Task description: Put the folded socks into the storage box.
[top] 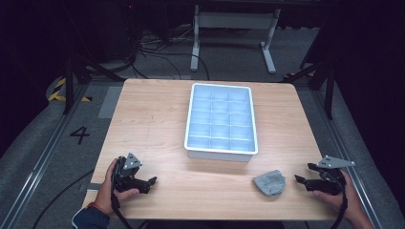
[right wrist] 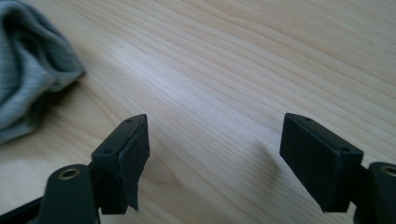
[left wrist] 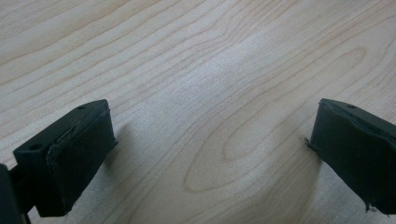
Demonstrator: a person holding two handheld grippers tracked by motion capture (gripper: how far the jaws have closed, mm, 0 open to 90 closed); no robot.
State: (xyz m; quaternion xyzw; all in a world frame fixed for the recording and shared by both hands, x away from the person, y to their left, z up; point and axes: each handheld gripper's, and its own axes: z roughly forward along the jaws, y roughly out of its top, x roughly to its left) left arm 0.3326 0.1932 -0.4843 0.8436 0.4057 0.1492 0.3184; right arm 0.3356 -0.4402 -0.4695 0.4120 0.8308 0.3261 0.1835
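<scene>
While crumpled on tabletop [top: 157, 124]: grey cloth [top: 270, 182], likely soft, light; pinch a raised fold. Both grippers' jaws apart, empty.

The high view is low-resolution and soft, with light falling from above onto the wooden counter [top: 157, 124] while the floor and surroundings sink into near black. The white compartment tray [top: 221, 149] glows bluish, slightly overexposed, its dividers washed out. In both gripper views a pale sheen crosses the wood grain, and the black fingers [left wrist: 70, 158] cast soft shadows on the counter. The fingers [right wrist: 126, 158] are slightly blurred up close; the grey cloth [right wrist: 28, 70] at the left edge is also soft.
</scene>
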